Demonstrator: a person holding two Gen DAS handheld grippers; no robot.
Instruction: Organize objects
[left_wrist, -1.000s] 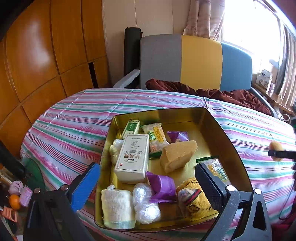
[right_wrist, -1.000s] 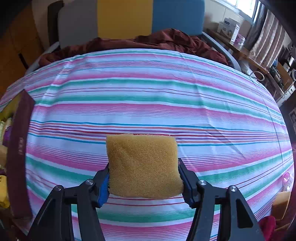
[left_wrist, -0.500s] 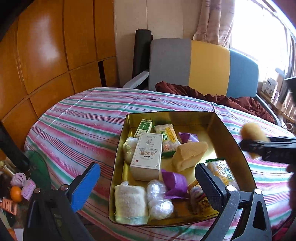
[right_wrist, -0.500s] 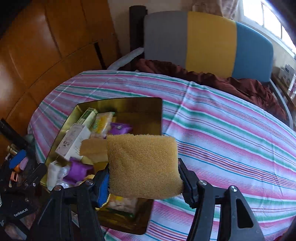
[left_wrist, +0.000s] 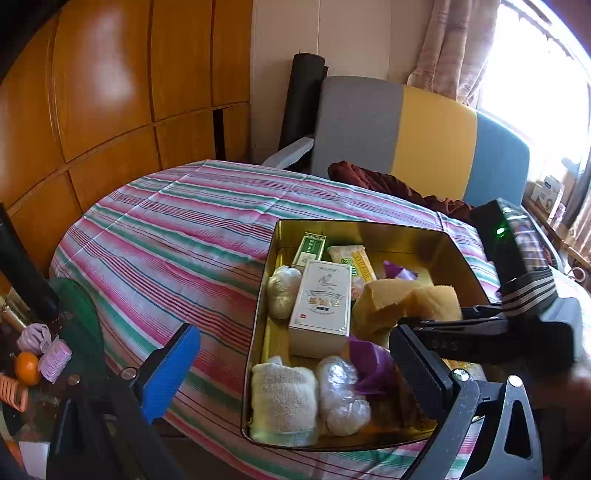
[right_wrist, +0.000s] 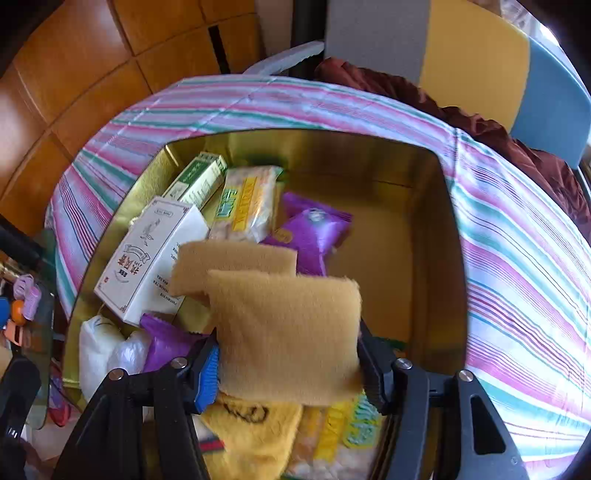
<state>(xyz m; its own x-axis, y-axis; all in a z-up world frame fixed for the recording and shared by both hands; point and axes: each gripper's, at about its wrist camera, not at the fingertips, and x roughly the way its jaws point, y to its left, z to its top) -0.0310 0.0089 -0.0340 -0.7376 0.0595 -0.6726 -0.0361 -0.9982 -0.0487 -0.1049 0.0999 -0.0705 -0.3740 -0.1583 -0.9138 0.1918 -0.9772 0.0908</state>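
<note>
The right gripper (right_wrist: 288, 365) fingers, closing, pinch a tan rectangular sponge (right_wrist: 288, 332) over the gold metal tin (right_wrist: 436, 206); dropped toward nine o'clock, it overrides its twin sponge (right_wrist: 236, 262). The left gripper (left_wrist: 295, 369) fingers gape wide, empty.

The left wrist view looks down at a slant from the near-left corner of the tin (left_wrist: 271, 258). The right wrist view looks steeply down, close above it. Both share the tin's contents.
</note>
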